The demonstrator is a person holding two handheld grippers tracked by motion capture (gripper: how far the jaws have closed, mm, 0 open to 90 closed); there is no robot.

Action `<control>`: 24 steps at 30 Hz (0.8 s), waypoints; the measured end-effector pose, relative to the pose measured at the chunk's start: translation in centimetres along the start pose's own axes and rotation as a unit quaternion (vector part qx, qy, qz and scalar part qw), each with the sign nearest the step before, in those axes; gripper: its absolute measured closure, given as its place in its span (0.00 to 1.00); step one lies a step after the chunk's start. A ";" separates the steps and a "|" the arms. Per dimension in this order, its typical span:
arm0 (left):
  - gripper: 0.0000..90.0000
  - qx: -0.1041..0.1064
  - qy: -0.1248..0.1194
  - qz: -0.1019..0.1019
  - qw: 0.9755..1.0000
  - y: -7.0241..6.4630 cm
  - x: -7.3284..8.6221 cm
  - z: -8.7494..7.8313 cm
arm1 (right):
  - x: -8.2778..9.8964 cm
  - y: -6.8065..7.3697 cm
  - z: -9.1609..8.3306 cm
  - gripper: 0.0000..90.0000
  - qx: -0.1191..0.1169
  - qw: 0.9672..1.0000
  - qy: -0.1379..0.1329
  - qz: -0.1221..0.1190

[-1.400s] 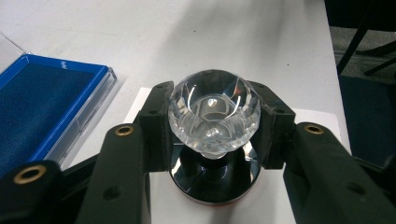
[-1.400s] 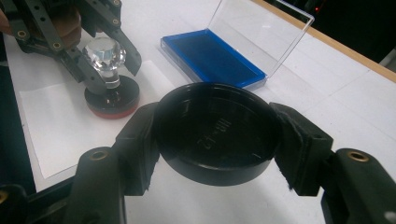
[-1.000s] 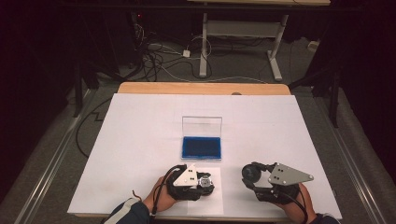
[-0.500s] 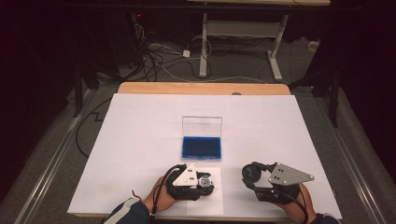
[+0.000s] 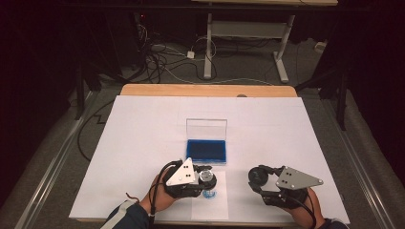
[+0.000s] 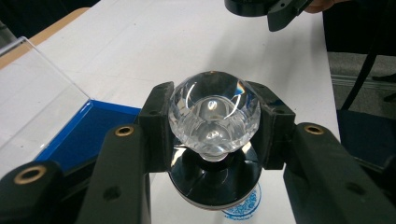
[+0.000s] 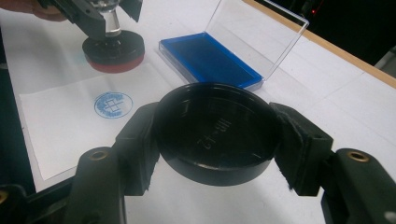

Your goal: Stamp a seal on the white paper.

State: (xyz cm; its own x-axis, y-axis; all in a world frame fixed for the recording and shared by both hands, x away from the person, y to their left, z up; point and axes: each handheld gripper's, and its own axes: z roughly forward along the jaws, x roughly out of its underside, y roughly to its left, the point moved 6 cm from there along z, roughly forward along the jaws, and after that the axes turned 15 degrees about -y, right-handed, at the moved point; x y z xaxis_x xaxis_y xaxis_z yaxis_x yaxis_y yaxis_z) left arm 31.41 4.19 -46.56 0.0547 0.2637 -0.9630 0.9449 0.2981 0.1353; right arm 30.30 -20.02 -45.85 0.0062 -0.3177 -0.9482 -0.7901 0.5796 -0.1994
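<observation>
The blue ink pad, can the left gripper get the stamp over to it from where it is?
Probably yes: the left gripper holds the stamp lifted, the ink pad sits beside it, lid open.

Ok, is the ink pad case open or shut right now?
Open. The ink pad case has its clear lid standing up behind the exposed blue pad, as the right gripper view also shows.

Bright tabletop, dark surroundings, soft focus
</observation>
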 end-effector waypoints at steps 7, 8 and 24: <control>0.60 0.008 0.006 -0.004 1.000 -0.3 0.4 0.3 | 0.0 0.1 0.1 0.42 -0.001 1.000 0.002 -0.001; 0.60 0.009 0.009 -0.005 1.000 -0.3 0.6 0.5 | 0.0 0.1 0.1 0.42 -0.002 1.000 0.002 0.000; 0.60 0.034 0.050 -0.012 0.998 -1.1 3.7 2.3 | 0.1 0.1 0.1 0.42 -0.004 1.000 0.002 -0.001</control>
State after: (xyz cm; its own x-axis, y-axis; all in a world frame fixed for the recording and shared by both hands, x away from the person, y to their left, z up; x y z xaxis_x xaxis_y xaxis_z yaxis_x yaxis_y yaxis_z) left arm 31.32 2.76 -50.83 0.0019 0.3481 -0.9375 0.9654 0.2440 0.0926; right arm 30.28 -19.92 -45.95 0.0044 -0.3216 -0.9469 -0.7947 0.5736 -0.1986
